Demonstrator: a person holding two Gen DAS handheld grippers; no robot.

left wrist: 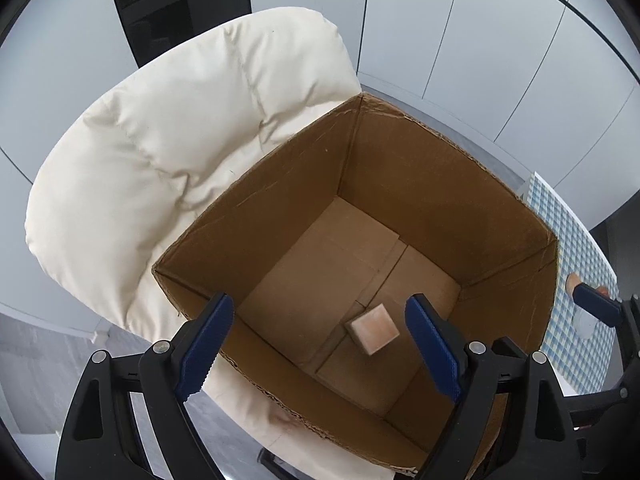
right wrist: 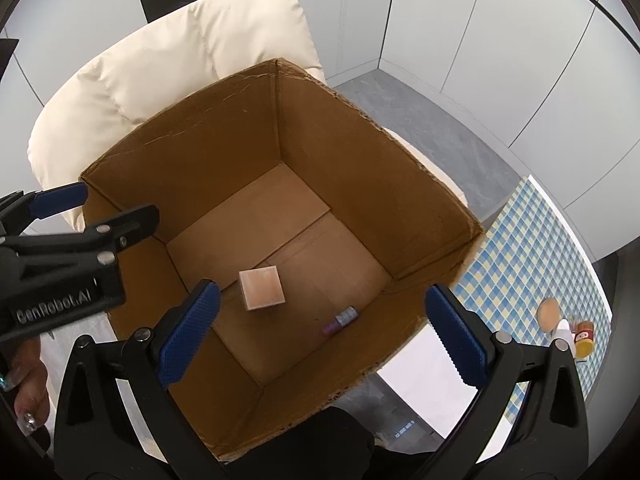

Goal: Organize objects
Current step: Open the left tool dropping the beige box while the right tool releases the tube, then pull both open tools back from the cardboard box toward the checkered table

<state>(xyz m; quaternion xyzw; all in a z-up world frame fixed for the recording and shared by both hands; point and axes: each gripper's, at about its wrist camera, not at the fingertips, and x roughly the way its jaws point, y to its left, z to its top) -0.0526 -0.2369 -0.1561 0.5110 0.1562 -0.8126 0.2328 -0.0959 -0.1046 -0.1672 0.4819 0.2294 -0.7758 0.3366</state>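
An open cardboard box (left wrist: 420,168) (right wrist: 192,160) stands on a cream padded chair (left wrist: 180,128) (right wrist: 160,60). On its floor lie a small pale pink cube box (left wrist: 374,330) (right wrist: 262,288) and, in the right wrist view, a small purple tube (right wrist: 340,320). My left gripper (left wrist: 320,344) is open and empty above the box's near-left rim; it also shows in the right wrist view (right wrist: 60,200). My right gripper (right wrist: 324,332) is open and empty above the box's near side; one of its fingers (left wrist: 596,306) shows in the left wrist view.
A table with a blue and yellow checked cloth (left wrist: 576,264) (right wrist: 532,248) stands right of the box. On it are a round tan object (right wrist: 548,312), a white bottle (right wrist: 566,330) and a small yellow-lidded jar (right wrist: 584,338). Grey floor and white cabinets lie behind.
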